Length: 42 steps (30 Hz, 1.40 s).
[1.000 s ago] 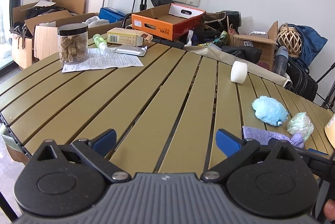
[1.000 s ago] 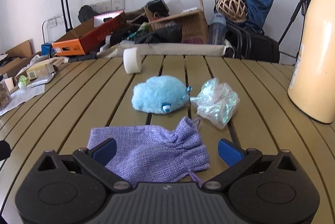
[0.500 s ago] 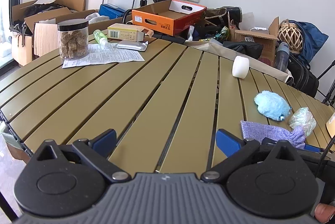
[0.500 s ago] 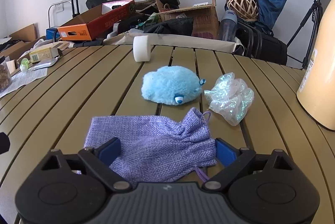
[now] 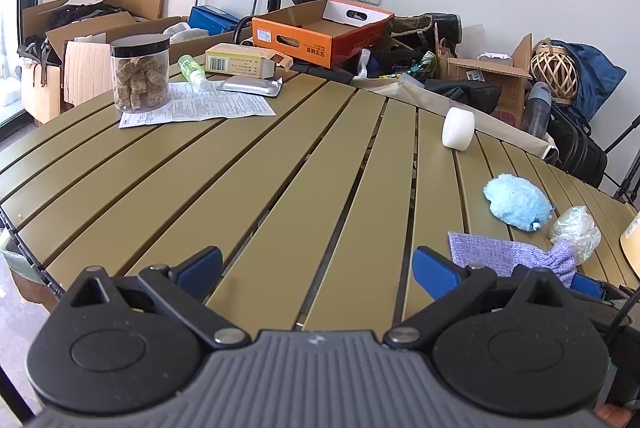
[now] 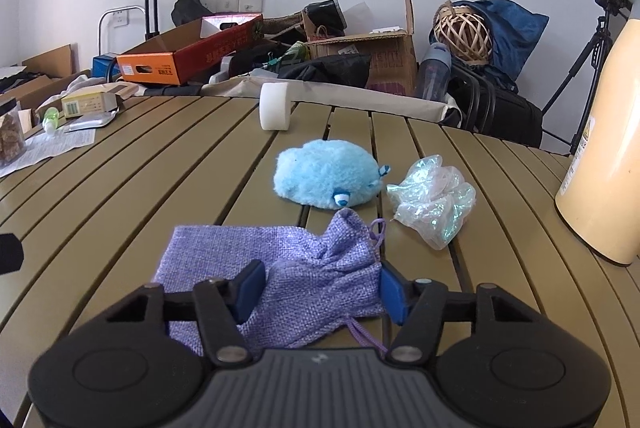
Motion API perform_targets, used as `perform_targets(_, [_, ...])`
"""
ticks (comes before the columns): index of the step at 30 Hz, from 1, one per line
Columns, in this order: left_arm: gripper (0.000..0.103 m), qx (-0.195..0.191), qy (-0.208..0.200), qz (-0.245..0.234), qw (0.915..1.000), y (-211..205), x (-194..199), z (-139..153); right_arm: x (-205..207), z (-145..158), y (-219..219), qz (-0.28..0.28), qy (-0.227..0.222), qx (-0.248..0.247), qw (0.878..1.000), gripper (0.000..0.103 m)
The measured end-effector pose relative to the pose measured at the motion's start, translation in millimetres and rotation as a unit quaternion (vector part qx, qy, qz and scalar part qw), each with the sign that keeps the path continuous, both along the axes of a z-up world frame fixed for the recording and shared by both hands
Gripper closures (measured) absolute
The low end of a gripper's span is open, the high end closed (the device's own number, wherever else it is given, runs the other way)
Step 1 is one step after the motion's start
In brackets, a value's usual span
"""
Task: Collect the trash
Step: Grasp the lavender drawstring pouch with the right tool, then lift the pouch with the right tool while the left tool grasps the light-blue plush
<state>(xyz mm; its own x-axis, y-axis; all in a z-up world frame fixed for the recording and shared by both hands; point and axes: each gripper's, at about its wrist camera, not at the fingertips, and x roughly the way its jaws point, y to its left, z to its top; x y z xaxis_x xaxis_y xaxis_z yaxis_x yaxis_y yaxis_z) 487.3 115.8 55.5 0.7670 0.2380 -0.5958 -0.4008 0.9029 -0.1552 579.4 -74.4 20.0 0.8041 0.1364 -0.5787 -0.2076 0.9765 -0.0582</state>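
1. My right gripper (image 6: 322, 290) has its two blue pads on either side of the gathered neck end of the purple woven drawstring pouch (image 6: 280, 268). The jaws have just been closing and now stand only partly spread, with the pouch between them.
2. The right pad (image 6: 390, 290) seems to touch the edge of the fabric. The left pad (image 6: 250, 288) lies over the cloth. I cannot tell if they really press on it.
3. The pouch lies flat on the olive slatted table (image 6: 120, 208). Its cord comes out at the neck and also under the gripper body, where part of the pouch is hidden from me.
4. My left gripper (image 5: 316, 268) has its jaws widely spread. Nothing is between them, only bare slats of the table.
5. Just beyond the pouch lies a fluffy light-blue plush toy (image 6: 326, 174), and beside it, to the right, a crumpled piece of iridescent clear plastic wrap (image 6: 434, 198). They are near each other, but I cannot tell if they touch.
6. A white foam cylinder (image 6: 274, 106) stands on its side near the far edge of the table.
7. A tall cream-coloured plastic bottle (image 6: 600, 156) is cut off by the right border of the right wrist view.
8. In the left wrist view, a clear jar with a black lid (image 5: 140, 72) stands on a printed paper sheet (image 5: 196, 104). The print is too small to read.
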Motion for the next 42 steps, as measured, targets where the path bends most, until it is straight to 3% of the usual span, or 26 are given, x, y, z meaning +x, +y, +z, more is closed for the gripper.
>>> perform_targets(10, [0.0,-0.001,0.0,-0.001,1.0,-2,-2,0,-4,0,-3,0.013,-0.005,0.022,1.0,0.067])
perform_targets(14, [0.0,-0.003,-0.003,-0.006,1.0,-4,-3,2,-7,2,-9,0.014,-0.008,0.053,0.998,0.071])
perform_targets(23, [0.0,-0.002,-0.013,-0.023,0.9996,-13,-5,8,-19,15,-41,-0.011,-0.026,0.116,0.993,0.073])
perform_targets(31, [0.0,0.013,-0.02,-0.064,0.9977,-45,-1,15,-43,35,-105,-0.064,-0.069,0.179,0.979,0.073])
perform_targets(42, [0.0,0.044,-0.02,-0.128,0.9906,-97,57,42,-43,41,-201,-0.135,-0.1,0.224,0.96,0.073])
